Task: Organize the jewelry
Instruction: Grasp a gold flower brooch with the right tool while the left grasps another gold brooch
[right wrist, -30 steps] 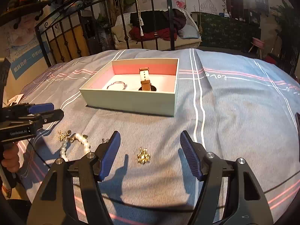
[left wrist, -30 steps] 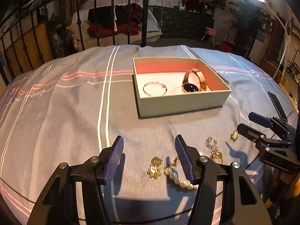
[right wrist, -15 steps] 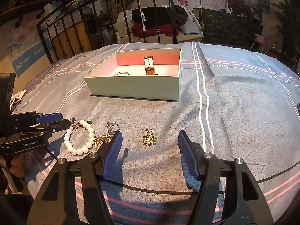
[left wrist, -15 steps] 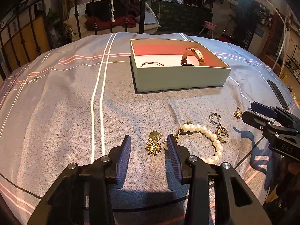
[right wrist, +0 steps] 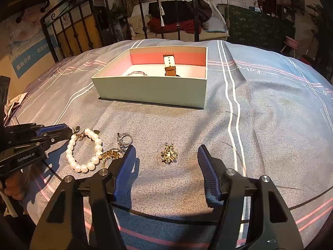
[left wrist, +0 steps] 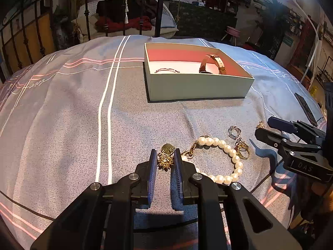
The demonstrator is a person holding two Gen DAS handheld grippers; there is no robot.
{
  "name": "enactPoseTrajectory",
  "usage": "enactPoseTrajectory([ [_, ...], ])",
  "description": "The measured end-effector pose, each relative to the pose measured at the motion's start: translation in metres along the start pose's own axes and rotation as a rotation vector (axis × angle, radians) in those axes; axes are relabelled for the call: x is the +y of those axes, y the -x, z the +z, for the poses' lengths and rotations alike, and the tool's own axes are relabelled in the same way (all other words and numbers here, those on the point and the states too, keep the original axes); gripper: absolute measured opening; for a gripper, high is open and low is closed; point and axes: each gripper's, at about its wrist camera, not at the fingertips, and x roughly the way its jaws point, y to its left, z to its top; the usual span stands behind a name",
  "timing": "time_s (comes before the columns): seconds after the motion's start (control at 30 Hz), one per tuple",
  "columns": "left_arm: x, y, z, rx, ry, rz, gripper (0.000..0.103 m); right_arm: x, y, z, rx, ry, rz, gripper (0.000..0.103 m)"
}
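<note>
Bed (left wrist: 62, 114) with a grey striped cover carries everything here. Toward the far side sits the open box (left wrist: 197, 85), pink inside, with a watch (left wrist: 214, 63) and a thin bangle (left wrist: 166, 70) already in it.

Left gripper (left wrist: 164, 160) is down at the cover, jaws nearly closed around a gold brooch (left wrist: 165, 158), which sits right between the 2 blue pads; looks like they're touching it on both sides, so gripping it.

Right gripper (right wrist: 166, 160) has its jaws wide open, and a 2nd gold brooch (right wrist: 169, 156) lies on the cover between them, touching neither pad.

Pearl bracelet (left wrist: 224, 156) lies in a loop just right of the left jaws. A gold ring (left wrist: 242, 148) touches the pearls, and a silver ring (left wrist: 234, 131) lies just beyond it.
</note>
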Motion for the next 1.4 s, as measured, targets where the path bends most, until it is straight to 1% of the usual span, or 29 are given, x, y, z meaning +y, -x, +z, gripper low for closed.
enactPoseTrajectory([
  [0.07, -0.002, 0.001, -0.001, -0.002, -0.007, 0.001, 0.016, 0.001, -0.004, 0.001, 0.008, 0.001, -0.004, 0.062],
  [0.13, -0.003, 0.001, 0.000, -0.004, -0.008, 0.001, 0.016, 0.001, -0.005, 0.001, 0.014, -0.001, -0.007, 0.052],
  [0.2, -0.003, 0.001, 0.000, 0.001, -0.001, -0.005, 0.016, -0.001, -0.006, -0.001, 0.023, -0.005, -0.008, 0.039],
  [0.33, -0.005, 0.002, 0.000, -0.001, 0.005, -0.012, 0.016, -0.003, -0.005, -0.004, 0.024, 0.011, -0.026, 0.027],
  [0.37, -0.005, 0.002, 0.000, -0.002, 0.007, -0.014, 0.016, -0.004, -0.004, -0.005, 0.019, 0.010, -0.026, 0.022],
  [0.43, -0.006, 0.004, 0.000, -0.003, 0.011, -0.019, 0.016, -0.003, -0.003, -0.006, 0.011, 0.010, -0.025, 0.019],
  [0.6, -0.010, 0.007, 0.000, -0.010, 0.008, -0.033, 0.016, 0.000, -0.002, -0.008, -0.002, 0.030, -0.039, 0.019],
  [0.93, -0.018, 0.011, 0.006, -0.026, -0.003, -0.044, 0.016, 0.001, 0.011, -0.005, -0.042, 0.025, -0.019, 0.019],
  [1.2, -0.022, 0.007, 0.012, -0.022, -0.002, -0.047, 0.016, -0.002, 0.011, -0.002, -0.039, 0.010, -0.004, 0.019],
  [1.33, -0.025, 0.006, 0.021, -0.032, -0.008, -0.050, 0.016, -0.003, 0.011, 0.005, -0.046, 0.011, 0.004, 0.019],
  [1.4, -0.027, 0.007, 0.032, -0.049, -0.007, -0.054, 0.016, -0.003, 0.012, 0.013, -0.057, 0.014, 0.008, 0.019],
])
